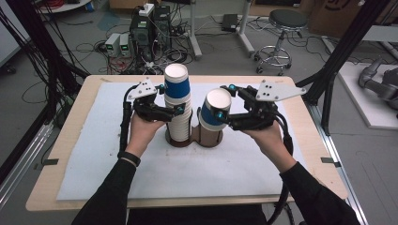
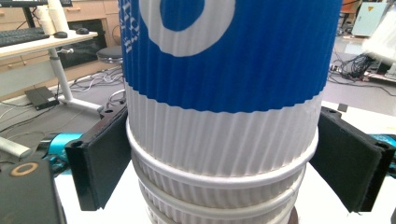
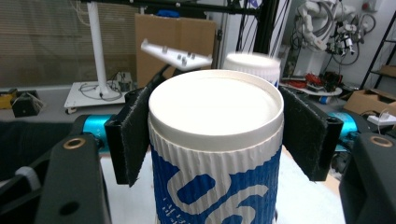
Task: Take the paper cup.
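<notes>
1. Sitting under everything is the wooden table, with a pale grey mat covering most of its top.
2. On the mat, about in the middle, there's a dark brown two-ring holder. It's tucked behind the cups, so you only get bits of it.
3. Biggest of the cup stuff is the tall stack of cups standing upside down in the holder's left ring. The topmost one has a blue band and a white bottom facing up, with the ribbed white rims of the ones under it showing below.
4. The left gripper comes in from the left, and its jaws sit on either side of that stack. In the left gripper view the stack runs between the two black pads, with a sliver of gap on the right side, so I'd call it spread around the stack rather than squeezing it.
5. The right gripper is clamped on a single blue-and-white cup, upside down and tilted, just above the holder's right ring and right beside the stack. In the right gripper view both pads press the cup near its upturned white base.
</notes>
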Demonstrator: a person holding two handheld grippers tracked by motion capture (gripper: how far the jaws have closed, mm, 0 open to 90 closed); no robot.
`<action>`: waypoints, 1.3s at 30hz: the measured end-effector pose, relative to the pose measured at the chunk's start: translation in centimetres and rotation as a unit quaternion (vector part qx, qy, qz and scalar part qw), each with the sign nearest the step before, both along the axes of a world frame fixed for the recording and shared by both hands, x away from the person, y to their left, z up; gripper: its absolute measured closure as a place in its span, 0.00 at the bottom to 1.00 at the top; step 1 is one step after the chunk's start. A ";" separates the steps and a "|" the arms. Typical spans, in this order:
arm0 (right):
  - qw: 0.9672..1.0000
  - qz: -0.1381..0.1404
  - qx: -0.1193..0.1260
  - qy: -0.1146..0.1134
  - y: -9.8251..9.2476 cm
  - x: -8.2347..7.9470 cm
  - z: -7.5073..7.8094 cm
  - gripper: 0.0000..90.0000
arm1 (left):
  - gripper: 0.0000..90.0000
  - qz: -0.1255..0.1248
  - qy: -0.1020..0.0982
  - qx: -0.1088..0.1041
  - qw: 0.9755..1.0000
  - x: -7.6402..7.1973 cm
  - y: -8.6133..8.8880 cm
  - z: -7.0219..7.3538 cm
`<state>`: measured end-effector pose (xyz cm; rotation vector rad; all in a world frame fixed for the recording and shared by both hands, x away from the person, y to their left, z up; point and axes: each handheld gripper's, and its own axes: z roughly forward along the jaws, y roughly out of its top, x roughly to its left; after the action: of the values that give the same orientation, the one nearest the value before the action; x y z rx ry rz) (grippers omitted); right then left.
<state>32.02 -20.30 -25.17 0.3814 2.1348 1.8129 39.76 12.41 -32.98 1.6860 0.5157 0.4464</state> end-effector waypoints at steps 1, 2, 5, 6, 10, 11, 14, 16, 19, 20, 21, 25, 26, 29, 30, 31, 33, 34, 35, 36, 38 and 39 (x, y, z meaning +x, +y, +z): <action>1.000 0.001 -0.003 0.002 0.0 -0.1 -0.3 0.34 | 0.13 0.000 0.000 0.000 1.000 0.0 0.0 0.0; 1.000 0.001 -0.007 0.003 0.0 -0.3 -1.0 0.34 | 0.13 0.001 0.000 0.000 1.000 0.0 0.0 0.0; 1.000 0.002 -0.010 0.011 -0.1 -0.4 -1.9 0.34 | 0.13 0.000 0.000 0.001 1.000 0.0 0.0 0.0; 1.000 0.004 -0.013 0.018 -0.2 -0.5 -2.9 0.34 | 0.13 0.000 0.000 0.001 1.000 0.0 0.0 0.0; 0.999 0.005 -0.014 0.032 -0.5 -0.8 -4.6 0.34 | 0.13 0.000 0.000 0.001 1.000 0.0 0.0 0.0; 0.999 0.005 -0.015 0.035 -0.6 -0.9 -5.0 0.34 | 0.13 0.001 0.000 0.000 1.000 0.0 0.0 0.0; 0.999 0.007 -0.017 0.043 -0.7 -1.1 -6.1 0.34 | 0.13 0.000 0.000 0.002 1.000 0.0 0.0 0.0; 0.999 0.008 -0.016 0.046 -0.7 -1.2 -6.5 0.34 | 0.13 0.001 0.000 0.001 1.000 0.0 0.0 0.0; 0.998 0.010 -0.019 0.057 -0.7 -1.5 -7.6 0.34 | 0.13 0.001 0.000 0.001 1.000 0.0 -0.1 0.0; 0.998 0.011 -0.020 0.058 -0.7 -1.6 -7.9 0.34 | 0.13 0.000 -0.001 0.002 1.000 0.0 -0.1 0.0; 0.998 0.010 -0.019 0.058 -0.8 -1.7 -8.2 0.34 | 0.13 0.000 -0.001 0.002 1.000 0.0 -0.1 0.0; 0.998 0.010 -0.019 0.064 -0.8 -1.8 -9.1 0.34 | 0.13 0.000 -0.001 0.002 1.000 0.0 -0.1 0.0; 0.998 0.009 -0.020 0.067 -0.8 -1.9 -9.6 0.34 | 0.13 0.000 -0.001 0.002 1.000 0.0 -0.1 0.0; 0.997 0.009 -0.022 0.071 -0.7 -1.9 -10.2 0.34 | 0.13 0.000 -0.001 0.003 1.000 0.0 0.0 0.0; 0.997 0.009 -0.026 0.072 -0.6 -1.9 -10.5 0.34 | 0.13 0.000 -0.001 0.003 1.000 0.0 0.0 0.0; 0.997 0.009 -0.026 0.072 -0.6 -1.9 -10.5 0.34 | 0.13 0.000 -0.001 0.003 1.000 0.0 -0.1 0.0; 0.997 0.008 -0.026 0.074 -0.5 -1.9 -10.8 0.34 | 0.13 0.000 -0.001 0.003 1.000 0.0 0.0 0.0; 0.997 0.009 -0.027 0.076 -0.5 -1.8 -10.9 0.34 | 0.13 0.000 -0.001 0.003 1.000 0.0 0.0 0.0; 0.997 0.010 -0.028 0.077 -0.5 -1.8 -11.0 0.34 | 0.13 0.000 -0.001 0.003 1.000 0.0 0.0 0.0; 0.997 0.008 -0.028 0.078 -0.5 -1.8 -11.0 0.34 | 0.13 0.000 -0.001 0.003 1.000 0.0 -0.1 0.0; 0.996 0.008 -0.027 0.079 -0.5 -1.8 -11.1 0.34 | 0.13 0.000 -0.001 0.003 1.000 0.0 -0.1 0.0; 0.996 0.008 -0.028 0.079 -0.5 -1.8 -11.1 0.34 | 0.13 0.000 -0.001 0.003 1.000 0.0 -0.1 0.0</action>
<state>30.22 -20.79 -36.31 0.5112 2.2939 1.7797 39.75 12.35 -32.99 1.6914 0.5129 0.4500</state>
